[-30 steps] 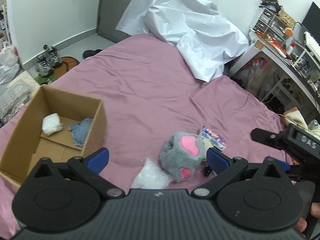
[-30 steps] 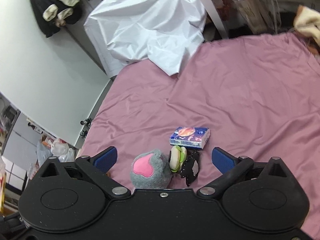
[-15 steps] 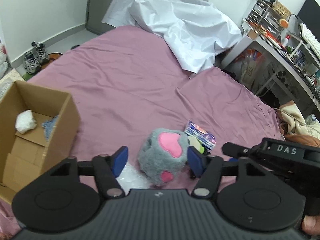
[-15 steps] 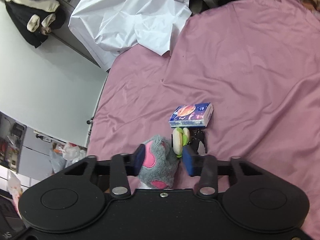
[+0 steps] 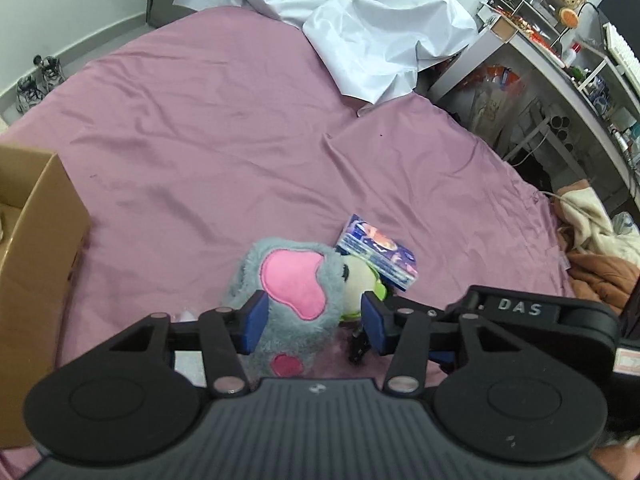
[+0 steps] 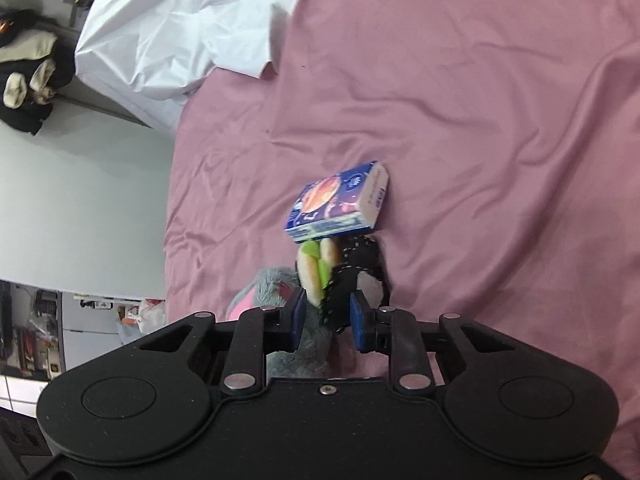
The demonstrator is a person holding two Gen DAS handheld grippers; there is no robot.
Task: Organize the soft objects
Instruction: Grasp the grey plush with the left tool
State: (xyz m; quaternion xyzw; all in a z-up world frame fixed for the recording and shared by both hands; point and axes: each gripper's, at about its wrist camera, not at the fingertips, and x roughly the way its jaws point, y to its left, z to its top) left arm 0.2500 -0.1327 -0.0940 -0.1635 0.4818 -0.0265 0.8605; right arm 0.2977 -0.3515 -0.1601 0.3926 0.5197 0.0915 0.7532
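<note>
Both our tools have just been closing: the left gripper (image 5: 312, 322) now squeezes the grey plush paw (image 5: 288, 300) between its pads, the right gripper (image 6: 326, 322) narrows onto the black lace piece (image 6: 352, 276), so lifting toward the cardboard box (image 5: 36, 264) at far left comes next.

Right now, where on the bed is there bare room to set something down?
The pink sheet lies bare between the cardboard box, the white cover and the toys. It is crowded near the camera: grey plush paw, burger toy, black pouch and tissue pack sit bunched.
</note>
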